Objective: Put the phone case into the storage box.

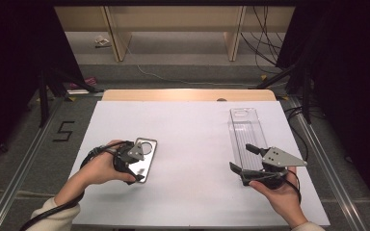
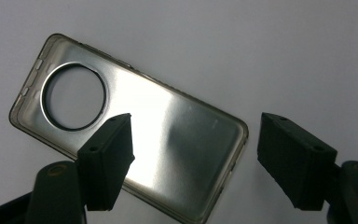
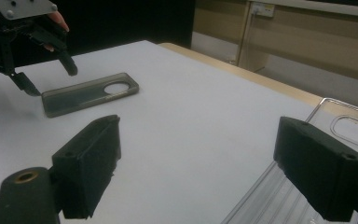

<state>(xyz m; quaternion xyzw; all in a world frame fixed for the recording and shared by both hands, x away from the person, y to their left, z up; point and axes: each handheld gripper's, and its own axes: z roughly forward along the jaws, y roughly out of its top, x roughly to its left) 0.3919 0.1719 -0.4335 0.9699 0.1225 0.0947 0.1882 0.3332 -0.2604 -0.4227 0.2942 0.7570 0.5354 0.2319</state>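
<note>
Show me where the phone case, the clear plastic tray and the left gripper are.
phone case point(image 2: 182, 140): left gripper view, its shiny flat back.
clear plastic tray point(image 1: 244, 126): high view, its far half.
left gripper point(image 3: 49, 79): right gripper view, between its open jaws.

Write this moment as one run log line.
left gripper: open above smoky translucent phone case | right gripper: open beside clear plastic box

Open right claw point(image 3: 196, 163), grey phone case point(image 3: 89, 93) — left claw point(image 3: 51, 77) above it

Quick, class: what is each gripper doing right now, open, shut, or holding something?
Left gripper: open, above the smoky translucent phone case with a round camera hole, holding nothing.
Right gripper: open, empty, beside the clear plastic tray.
</note>
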